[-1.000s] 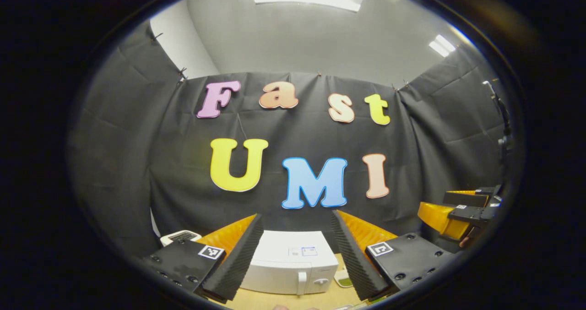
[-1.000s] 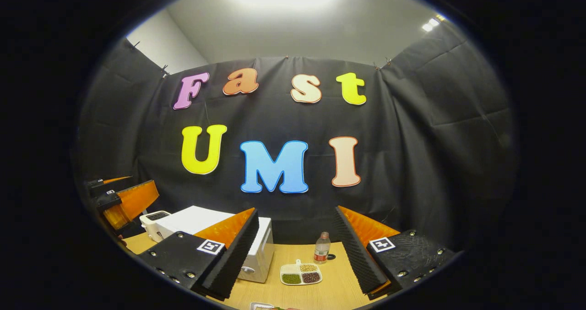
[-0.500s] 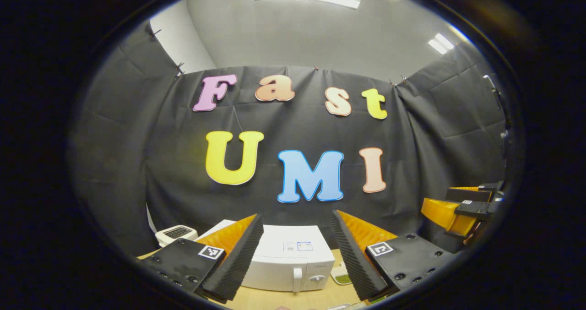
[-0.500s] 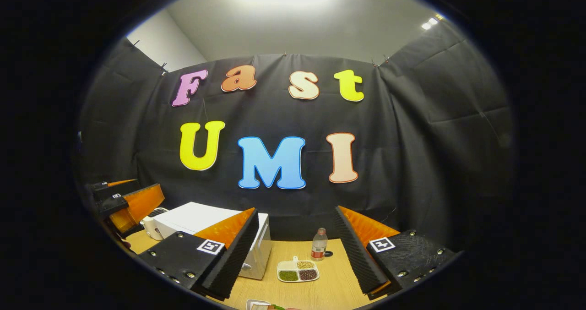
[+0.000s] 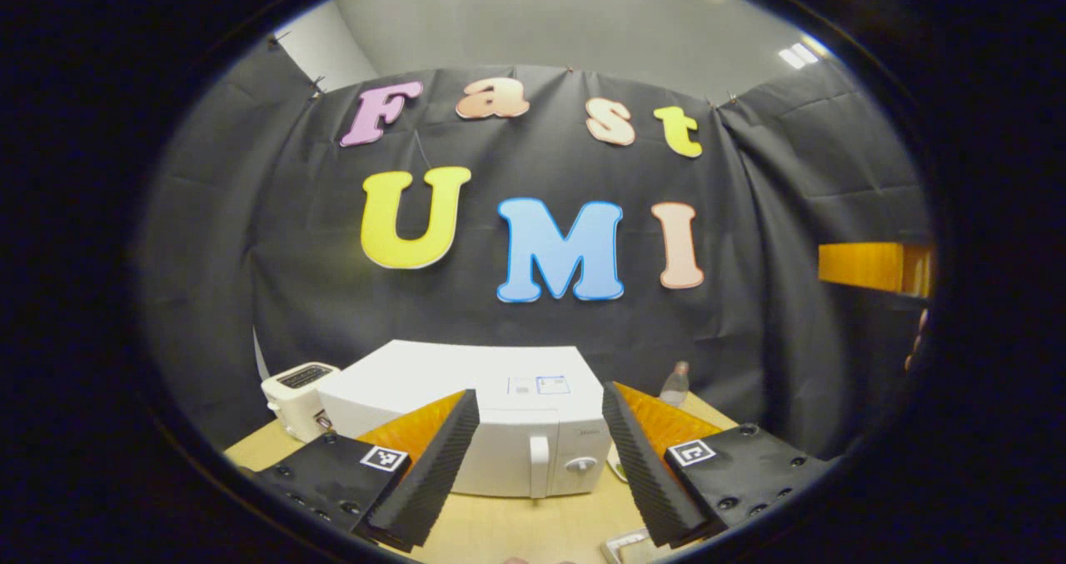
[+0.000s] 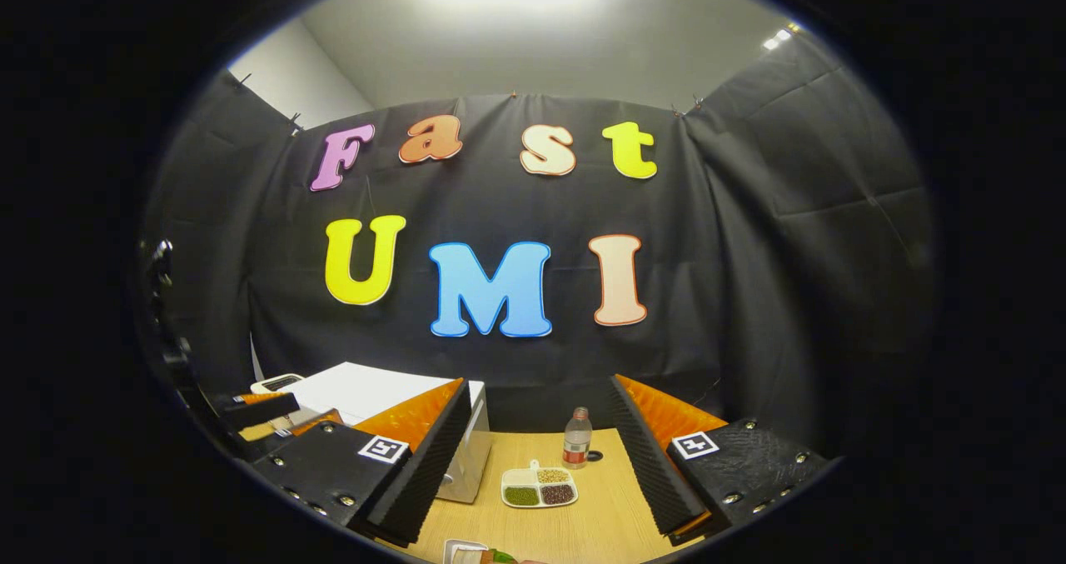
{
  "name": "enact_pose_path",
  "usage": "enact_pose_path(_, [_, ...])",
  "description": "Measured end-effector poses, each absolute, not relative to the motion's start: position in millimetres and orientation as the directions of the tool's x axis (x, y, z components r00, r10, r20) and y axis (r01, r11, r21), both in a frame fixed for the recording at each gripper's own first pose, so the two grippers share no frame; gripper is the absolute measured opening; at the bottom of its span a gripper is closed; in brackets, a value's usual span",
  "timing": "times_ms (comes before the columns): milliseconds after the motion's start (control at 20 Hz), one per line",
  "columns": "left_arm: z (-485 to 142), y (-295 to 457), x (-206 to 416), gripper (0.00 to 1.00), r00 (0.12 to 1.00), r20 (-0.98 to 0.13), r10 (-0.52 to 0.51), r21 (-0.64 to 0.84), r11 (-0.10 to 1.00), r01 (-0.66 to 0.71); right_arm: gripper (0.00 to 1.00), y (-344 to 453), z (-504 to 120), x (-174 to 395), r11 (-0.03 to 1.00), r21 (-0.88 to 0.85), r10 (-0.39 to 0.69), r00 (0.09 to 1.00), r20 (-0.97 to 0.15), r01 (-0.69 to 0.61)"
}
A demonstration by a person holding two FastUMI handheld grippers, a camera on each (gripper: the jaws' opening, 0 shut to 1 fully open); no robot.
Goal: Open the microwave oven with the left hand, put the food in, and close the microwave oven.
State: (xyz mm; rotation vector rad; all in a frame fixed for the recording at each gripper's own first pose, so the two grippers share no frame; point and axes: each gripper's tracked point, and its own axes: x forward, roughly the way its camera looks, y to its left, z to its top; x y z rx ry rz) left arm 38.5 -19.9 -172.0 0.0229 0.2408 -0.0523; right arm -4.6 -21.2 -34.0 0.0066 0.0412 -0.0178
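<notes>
A white microwave (image 5: 491,401) stands on the wooden table, door shut, with a vertical handle (image 5: 539,466) and a round knob (image 5: 580,465) at its right front. My left gripper (image 5: 540,392) is open and empty, in front of and above the microwave, with the handle showing between its fingers. The right gripper view has the microwave (image 6: 366,385) at the left, with the left gripper (image 6: 258,410) before it. My right gripper (image 6: 540,382) hangs open and empty over the table. A white dish with food (image 6: 472,554) lies at the near edge, also seen as a dish (image 5: 626,543).
A white toaster (image 5: 298,385) stands left of the microwave. Right of it are a small bottle (image 6: 575,447) and a divided tray of beans (image 6: 539,487) on the table (image 6: 612,510). The other gripper (image 5: 866,266) shows at the far right of the left gripper view.
The left gripper has dropped and moved toward the microwave, which now looms larger. In the right gripper view the left gripper sits lower. The right gripper shifted only slightly.
</notes>
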Motion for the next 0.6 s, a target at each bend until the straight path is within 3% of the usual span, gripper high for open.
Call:
enact_pose_path(50, [-189,-19,43,1.0,0.964,-0.262,-0.05,0.015,0.998,0.056,0.99,-25,-37,-5,1.0,0.002,-0.025,0.998,-0.051,0.025])
enact_pose_path(100, [-206,-18,48,0.94,0.957,-0.286,-0.047,0.02,0.998,0.055,0.99,-29,-42,-6,0.999,-0.003,-0.035,0.998,-0.061,0.035])
enact_pose_path(200, [-238,-15,64,0.94,0.944,-0.328,-0.042,0.021,0.998,0.052,0.99,-38,-47,-9,0.999,-0.011,-0.053,0.995,-0.08,0.053])
enact_pose_path(250, [-252,-15,71,1.0,0.937,-0.347,-0.041,0.021,0.998,0.052,0.99,-42,-49,-10,0.998,-0.015,-0.063,0.994,-0.086,0.062])
enact_pose_path(450, [-302,-21,94,0.94,0.907,-0.417,-0.053,0.013,0.998,0.065,0.99,-63,-57,-12,0.993,-0.052,-0.114,0.987,-0.114,0.108])
enact_pose_path(500, [-311,-20,99,1.0,0.903,-0.428,-0.048,0.019,0.998,0.062,0.99,-67,-59,-13,0.991,-0.059,-0.123,0.985,-0.122,0.117])
enact_pose_path(600, [-329,-18,108,0.97,0.891,-0.453,-0.041,0.022,0.998,0.057,0.99,-74,-62,-14,0.988,-0.07,-0.146,0.98,-0.133,0.137])
